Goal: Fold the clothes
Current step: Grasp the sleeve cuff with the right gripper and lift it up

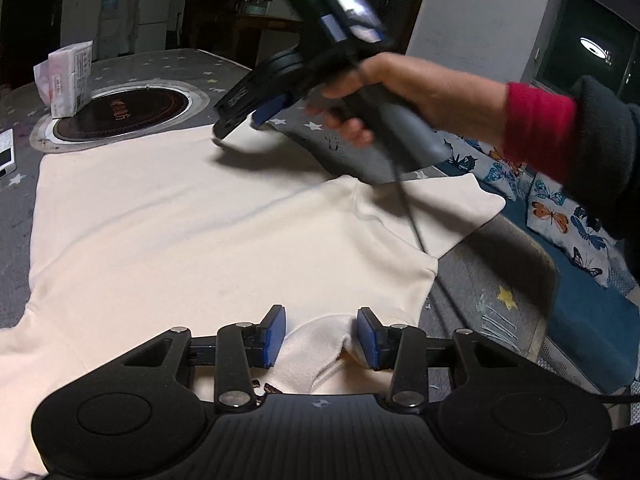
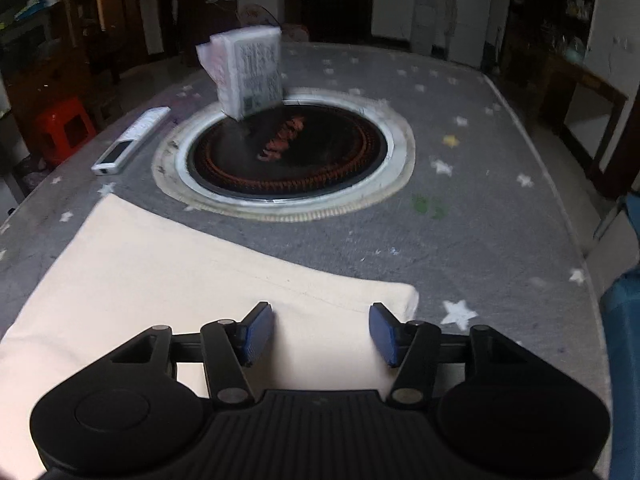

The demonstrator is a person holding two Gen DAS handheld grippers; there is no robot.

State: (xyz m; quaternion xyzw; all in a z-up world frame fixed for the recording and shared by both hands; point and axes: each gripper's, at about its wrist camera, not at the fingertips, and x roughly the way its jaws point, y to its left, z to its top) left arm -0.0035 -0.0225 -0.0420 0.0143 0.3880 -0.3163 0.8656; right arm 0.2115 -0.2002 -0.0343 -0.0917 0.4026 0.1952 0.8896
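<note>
A cream sweatshirt (image 1: 180, 232) lies spread flat on the grey star-patterned table (image 1: 472, 280), with one sleeve (image 1: 440, 208) reaching toward the right edge. My left gripper (image 1: 322, 336) is low over the near edge of the garment. Its blue pads (image 1: 276, 336) stand apart, with a raised fleecy fold of the neck (image 1: 320, 348) between them; I see no pinch. A hand with a red cuff holds my right gripper (image 1: 240, 128) above the far corner of the garment (image 2: 160, 272). In the right wrist view this gripper (image 2: 320, 332) is open, and the cloth lies flat beneath it.
A round black hob (image 2: 288, 152) is set into the table (image 2: 480, 220) beyond the garment. A tissue pack (image 2: 250, 74) stands on the hob's rim and a white remote (image 2: 130, 140) lies to its left. Butterfly-print cushions (image 1: 560, 216) sit past the right table edge.
</note>
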